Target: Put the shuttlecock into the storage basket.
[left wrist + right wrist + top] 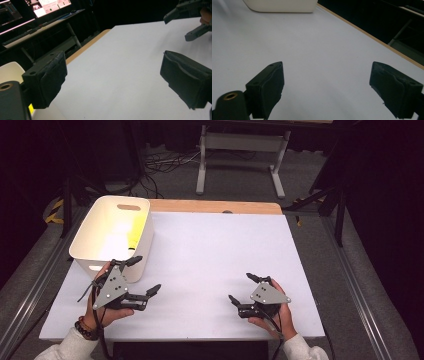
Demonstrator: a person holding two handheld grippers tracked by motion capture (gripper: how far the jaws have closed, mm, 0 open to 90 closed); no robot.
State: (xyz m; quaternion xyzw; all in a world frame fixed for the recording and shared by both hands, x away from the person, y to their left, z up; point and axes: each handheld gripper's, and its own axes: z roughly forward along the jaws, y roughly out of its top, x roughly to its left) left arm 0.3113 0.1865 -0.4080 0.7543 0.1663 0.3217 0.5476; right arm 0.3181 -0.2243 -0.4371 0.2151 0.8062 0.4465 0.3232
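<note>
The left gripper point(142, 276) hovers near the worktop's point(210, 255) near-left corner with its jaws spread wide and nothing between them. The white bin point(112, 236) stands at the far-left corner of the worktop; the left gripper's upper jaw lies just beside the bin's near right wall, seemingly touching it, while the lower jaw points out over bare worktop. Something yellow point(136, 232) lies inside the bin. The right gripper point(243, 289) sits near the near-right corner, jaws also wide apart and empty, well apart from the bin.
</note>
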